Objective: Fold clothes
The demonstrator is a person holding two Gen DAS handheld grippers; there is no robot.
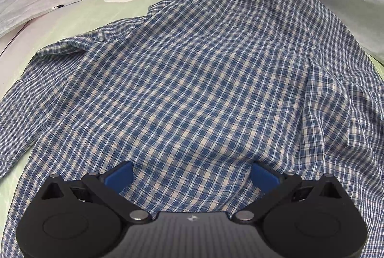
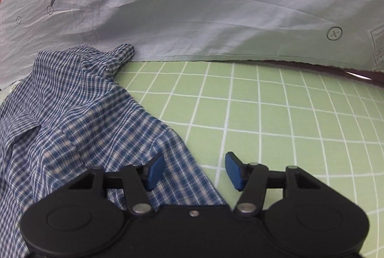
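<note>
Green matting (image 2: 276, 113) ruled in white squares covers the work surface, and a pale wrinkled sheet (image 2: 192, 5) printed with carrots and small marks hangs behind it at the far side.

Tilted steeply downward, the left gripper (image 1: 192, 176) hangs over the middle of a blue-and-cream checked shirt (image 1: 180, 89). Its blue pads (image 1: 120, 176) stand wide apart, with flat cloth under the gap and nothing pinched. The right gripper (image 2: 194, 171) points down at a gentler slant over the shirt's right-hand edge. Its jaws are partly open; the left pad sits above the checked cloth and the right pad above bare mat. They grip nothing.

From the left wrist, the shirt fills almost the whole picture, rumpled, with a fold near its far left edge and only a strip of mat beyond. From the right wrist, the shirt (image 2: 72, 125) takes up the left side, while a broad stretch of open grid runs to the right.

In the right view the shirt's edge runs diagonally, from the near middle away to the far left, where a bunched end (image 2: 122, 53) touches the sheet. Which end is the collar, I cannot tell.
</note>
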